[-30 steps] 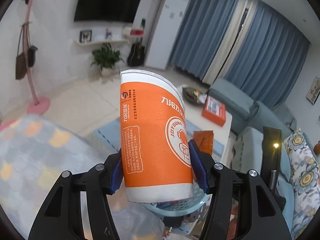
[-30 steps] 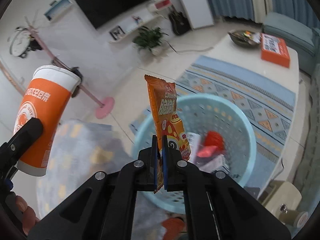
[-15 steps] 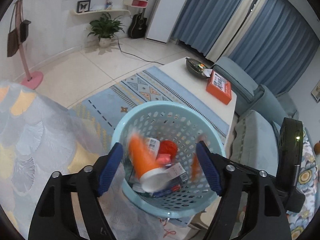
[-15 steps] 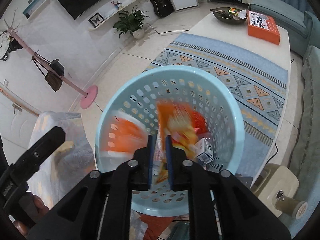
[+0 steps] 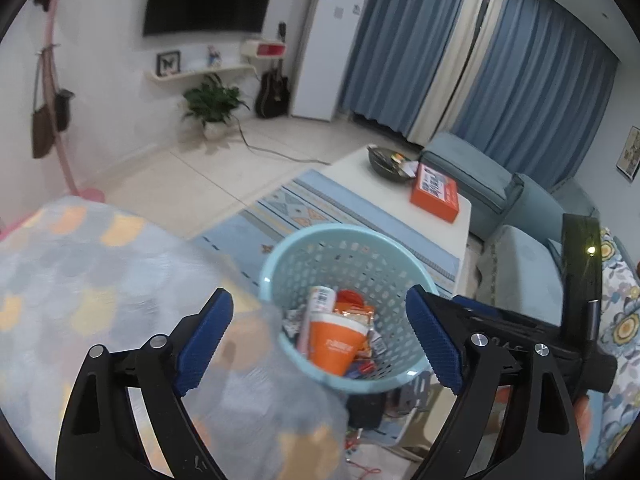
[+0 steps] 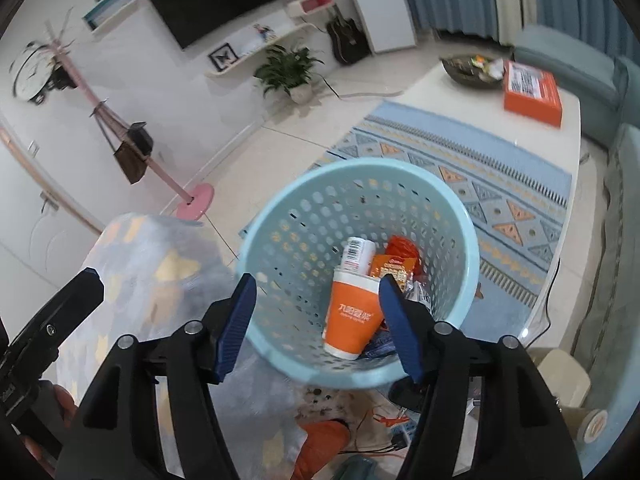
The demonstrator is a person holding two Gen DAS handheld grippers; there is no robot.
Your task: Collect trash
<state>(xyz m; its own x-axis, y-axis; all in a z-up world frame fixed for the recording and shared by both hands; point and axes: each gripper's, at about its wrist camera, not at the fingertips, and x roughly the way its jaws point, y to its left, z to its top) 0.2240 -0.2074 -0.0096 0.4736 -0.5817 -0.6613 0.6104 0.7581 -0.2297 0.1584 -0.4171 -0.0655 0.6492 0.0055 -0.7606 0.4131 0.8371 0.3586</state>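
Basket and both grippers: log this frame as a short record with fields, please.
basket: light blue, perforated, standing below both grippers
cup: orange paper cup in the basket, rim up, leaning
wrapper: orange snack wrapper in the basket behind the cup
other contents: white tube with a barcode, small scraps
left gripper: open, holding nothing
right gripper: open, holding nothing

The basket (image 6: 460,216) sits in front of you, with the blanket (image 6: 152,264) on its left. In the basket, the cup (image 6: 352,320) stands at the front, the can (image 6: 357,254) is behind it, and the snack bag (image 6: 394,270) is to their right. Behind the basket lies the rug (image 6: 500,184). Past that, on the desk (image 6: 440,88), the box (image 6: 532,92) sits right of the bowl (image 6: 472,70).
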